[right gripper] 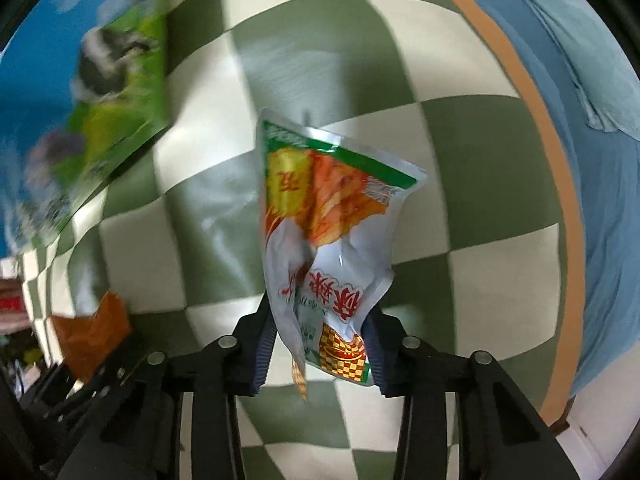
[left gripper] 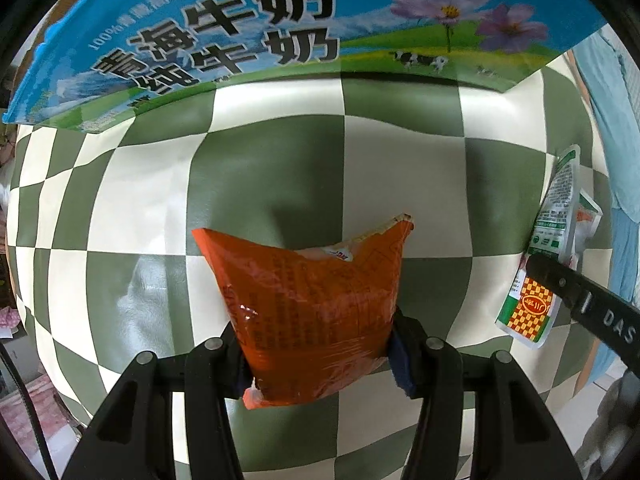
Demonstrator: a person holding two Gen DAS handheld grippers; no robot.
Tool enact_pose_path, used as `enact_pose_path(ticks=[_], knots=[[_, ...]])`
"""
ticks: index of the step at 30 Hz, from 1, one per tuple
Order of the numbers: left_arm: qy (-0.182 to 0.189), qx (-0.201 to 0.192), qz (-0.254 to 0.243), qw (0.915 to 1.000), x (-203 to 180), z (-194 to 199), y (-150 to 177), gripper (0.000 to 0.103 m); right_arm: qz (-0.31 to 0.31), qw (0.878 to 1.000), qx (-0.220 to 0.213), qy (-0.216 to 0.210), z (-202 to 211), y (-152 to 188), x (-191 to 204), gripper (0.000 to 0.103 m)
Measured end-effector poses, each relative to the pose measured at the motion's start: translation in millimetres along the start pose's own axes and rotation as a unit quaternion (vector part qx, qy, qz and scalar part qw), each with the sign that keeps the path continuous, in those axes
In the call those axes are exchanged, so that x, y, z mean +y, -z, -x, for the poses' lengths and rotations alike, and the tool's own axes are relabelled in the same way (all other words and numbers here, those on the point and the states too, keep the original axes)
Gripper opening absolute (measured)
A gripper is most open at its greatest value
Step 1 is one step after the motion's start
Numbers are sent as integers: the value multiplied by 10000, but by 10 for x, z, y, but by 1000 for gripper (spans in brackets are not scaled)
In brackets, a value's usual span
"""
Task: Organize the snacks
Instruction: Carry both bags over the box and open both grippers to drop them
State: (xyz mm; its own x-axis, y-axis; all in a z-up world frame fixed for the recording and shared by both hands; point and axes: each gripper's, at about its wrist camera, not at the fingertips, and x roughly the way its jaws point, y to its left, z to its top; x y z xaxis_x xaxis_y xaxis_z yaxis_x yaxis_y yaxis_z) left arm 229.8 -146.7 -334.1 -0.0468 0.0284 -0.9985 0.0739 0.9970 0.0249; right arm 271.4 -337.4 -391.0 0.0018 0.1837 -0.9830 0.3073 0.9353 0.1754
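Observation:
My left gripper is shut on an orange snack packet and holds it above the green-and-white checked tablecloth. My right gripper is shut on a white and green snack packet with a red food picture, also held above the cloth. That packet and the right gripper's finger show at the right edge of the left wrist view. The orange packet shows at the lower left of the right wrist view. A blue milk carton box stands at the far side of the table, left in the right wrist view.
The table's orange rim curves along the right. Blue fabric lies beyond the rim. Cluttered floor shows at the far left.

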Motion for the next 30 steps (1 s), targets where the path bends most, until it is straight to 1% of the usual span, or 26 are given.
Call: enact_pose_path(ticks=[2,3,4,5,8,10,11,12,13,16,18,19,21,22,23,30], knots=[[24,149,-59,9999,-8,-98,-41,57,-23,9999,117,-74,-45,16,11,44],[52,183,-65,9998,-7,-125,-45,61,-87,9996,228,-104,-86,6,-7,46],[127,222,-59,9997,-9,-143,-61,67,-143,9992,323,-171,-127,-14,-34,51],[184,265,-56,9995,-15,-160,-78,68,-188,9988,359,-271,-142,-19,-49,56],[152,320,-86,9993,-28,-195,-108,68,-280,9975,418,-492,-146,-69,-80,65],[151,311,-80,9994,-28,-204,-113,67,-312,9971,482,-502,-171,-91,-67,66],[117,286,-84,9995,-31,-198,-112,64,-321,9970,512,-481,-181,-124,-67,66],[33,245,-118,9996,-39,-188,-107,58,-329,9970,539,-444,-196,-132,-52,66],[-40,201,-158,9997,-46,-171,-92,54,-322,9971,549,-411,-207,-255,-67,65],[-61,119,-205,9997,-47,-119,-66,51,-187,9990,410,-56,-203,-254,-9,50],[-28,89,-201,9998,-33,-69,-57,50,-87,9995,295,5,-150,-253,11,48],[0,68,-191,9998,-23,-32,-48,50,-17,9997,251,37,-117,-223,46,46],[53,39,-187,9998,6,24,-34,50,60,9998,174,28,-59,-131,110,41],[87,2,-171,9998,32,77,-11,50,81,9998,157,0,-29,-100,122,36],[107,-22,-169,9998,53,106,-14,50,110,9998,143,-51,12,-66,152,33],[281,-266,-121,9992,336,489,45,50,254,9990,81,-371,267,137,326,27]])
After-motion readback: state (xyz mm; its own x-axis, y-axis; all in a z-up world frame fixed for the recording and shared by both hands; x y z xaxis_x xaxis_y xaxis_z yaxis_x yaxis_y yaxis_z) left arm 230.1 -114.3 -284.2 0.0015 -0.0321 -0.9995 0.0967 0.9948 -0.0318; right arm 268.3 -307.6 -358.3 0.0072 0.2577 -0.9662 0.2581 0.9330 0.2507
